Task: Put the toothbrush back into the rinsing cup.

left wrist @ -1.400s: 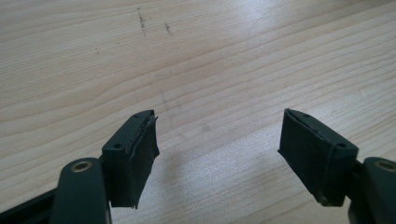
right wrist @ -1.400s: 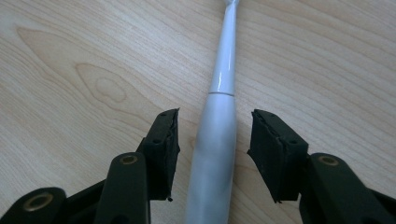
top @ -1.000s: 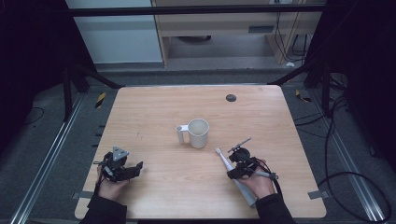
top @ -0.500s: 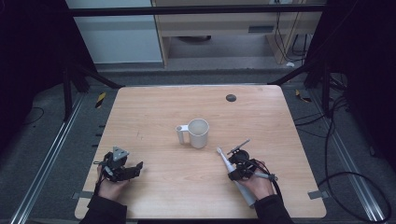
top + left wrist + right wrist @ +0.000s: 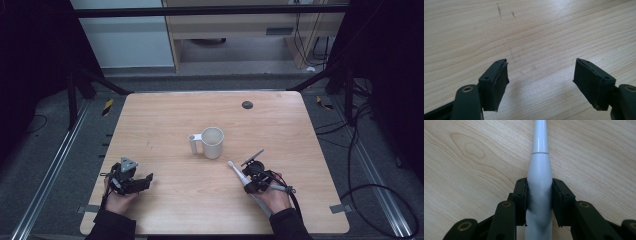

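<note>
A white electric toothbrush (image 5: 238, 173) lies flat on the wooden table (image 5: 165, 115), its head pointing towards a white mug (image 5: 212, 142) that stands upright mid-table. My right gripper (image 5: 248, 181) sits low over the handle. Its jaws have just been closing with the handle between them. In the right gripper view both pads (image 5: 521, 195) press against the sides of the toothbrush (image 5: 539, 165), so the right gripper (image 5: 539, 187) is shut on it. My left gripper (image 5: 145, 180) rests near the front left. In the left gripper view the left gripper (image 5: 541, 72) is open over bare wood.
A small dark round disc (image 5: 247, 104) lies at the back of the table, right of centre. Grey tape strips (image 5: 339, 207) mark the front corners. A cable trails from the right gripper over the table's front right. Metal rails and cables run along the floor on both sides.
The right gripper's jaws have drawn in around the toothbrush handle. Both hands, the mug and the toothbrush have stayed in place.
</note>
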`<action>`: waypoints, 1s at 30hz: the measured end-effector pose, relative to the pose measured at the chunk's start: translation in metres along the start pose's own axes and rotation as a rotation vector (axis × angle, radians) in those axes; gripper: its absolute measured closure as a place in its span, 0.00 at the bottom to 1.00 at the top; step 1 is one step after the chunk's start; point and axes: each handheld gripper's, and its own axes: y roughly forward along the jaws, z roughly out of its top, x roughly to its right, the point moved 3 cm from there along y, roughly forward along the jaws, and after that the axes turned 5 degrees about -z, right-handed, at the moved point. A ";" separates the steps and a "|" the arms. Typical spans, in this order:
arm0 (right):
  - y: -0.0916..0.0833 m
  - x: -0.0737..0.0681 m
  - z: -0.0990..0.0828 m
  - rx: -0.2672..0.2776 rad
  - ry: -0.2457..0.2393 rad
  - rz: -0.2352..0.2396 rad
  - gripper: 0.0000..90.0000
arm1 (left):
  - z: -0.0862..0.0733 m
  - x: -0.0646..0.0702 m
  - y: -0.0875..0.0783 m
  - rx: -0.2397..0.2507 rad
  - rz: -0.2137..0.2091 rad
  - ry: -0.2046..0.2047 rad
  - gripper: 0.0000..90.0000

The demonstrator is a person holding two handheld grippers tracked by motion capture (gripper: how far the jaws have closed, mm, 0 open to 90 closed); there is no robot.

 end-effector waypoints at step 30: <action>-0.085 0.035 0.016 0.643 0.180 0.042 0.74 | 0.000 0.000 0.000 0.004 0.000 -0.003 0.30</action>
